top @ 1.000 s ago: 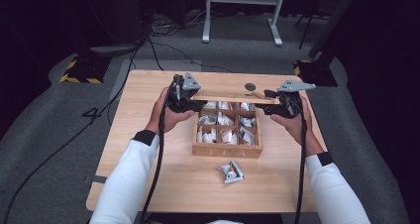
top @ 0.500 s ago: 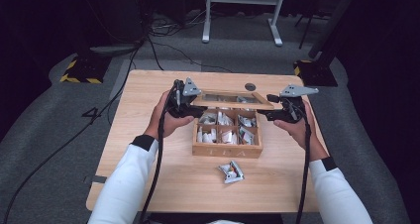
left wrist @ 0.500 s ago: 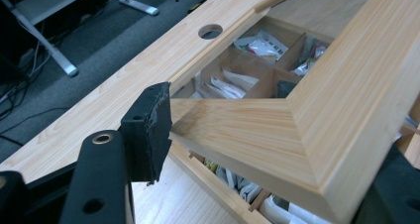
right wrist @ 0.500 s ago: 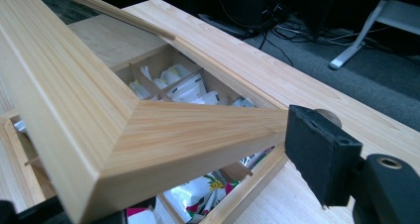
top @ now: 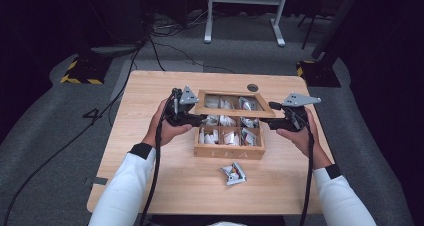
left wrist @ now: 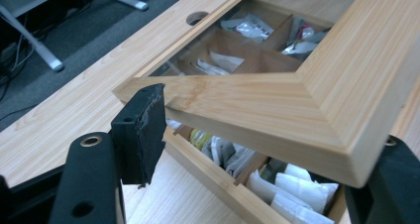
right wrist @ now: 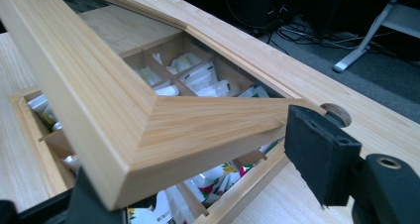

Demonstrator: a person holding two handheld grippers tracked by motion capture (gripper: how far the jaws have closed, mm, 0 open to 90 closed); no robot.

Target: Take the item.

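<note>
1. A glass-paned wooden lid [top: 234, 104] is held raised and tilted above the far half of a wooden box [top: 230, 137] near the middle of the table [top: 150, 151].
2. The lid's left frame edge lies between the jaws of the left gripper [top: 192, 120]; these have just been opening, and the pad seen in the left gripper view barely meets the wood, so a firm grip cannot be told.
3. The right frame edge is spanned by the fairly wide jaws of the right gripper [top: 272, 122].
4. Many tea packets [top: 225, 135] are sorted into the box's compartments; the number of compartments cannot be counted.
5. One small cluster of packets [top: 234, 173] lies loose nearer the person.
6. Faint lettering on the box front cannot be read.
</note>
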